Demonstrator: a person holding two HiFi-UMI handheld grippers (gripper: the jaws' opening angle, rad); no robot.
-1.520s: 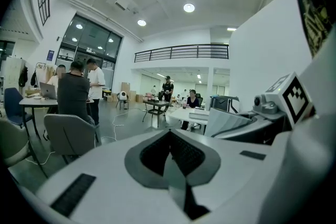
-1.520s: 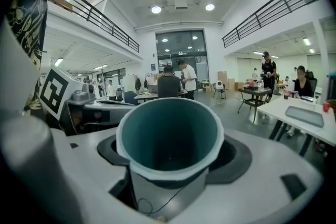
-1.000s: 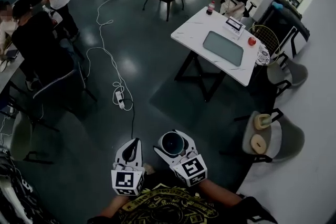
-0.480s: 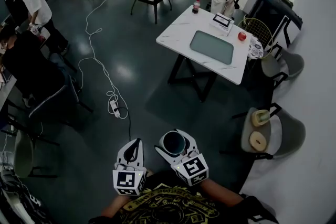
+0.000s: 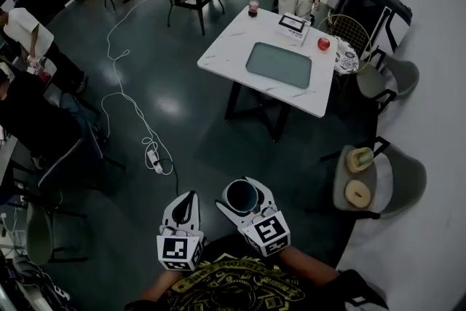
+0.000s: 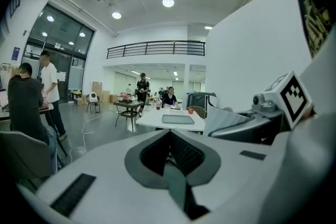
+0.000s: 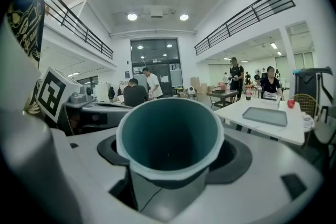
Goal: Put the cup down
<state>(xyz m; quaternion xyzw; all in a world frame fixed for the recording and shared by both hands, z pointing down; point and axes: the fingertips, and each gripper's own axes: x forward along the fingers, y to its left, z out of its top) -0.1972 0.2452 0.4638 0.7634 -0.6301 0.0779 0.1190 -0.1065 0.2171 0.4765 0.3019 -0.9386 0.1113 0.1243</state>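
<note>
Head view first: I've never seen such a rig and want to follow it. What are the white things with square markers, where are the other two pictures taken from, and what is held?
A person holds a white two-jaw gripper in each hand. The head view looks down from their head; the other two come from cameras riding on the grippers. The left gripper is shut and empty. The right gripper grips a teal open-topped cup. Ahead stands a white rectangular table bearing a grey tray and a small red fruit.
</note>
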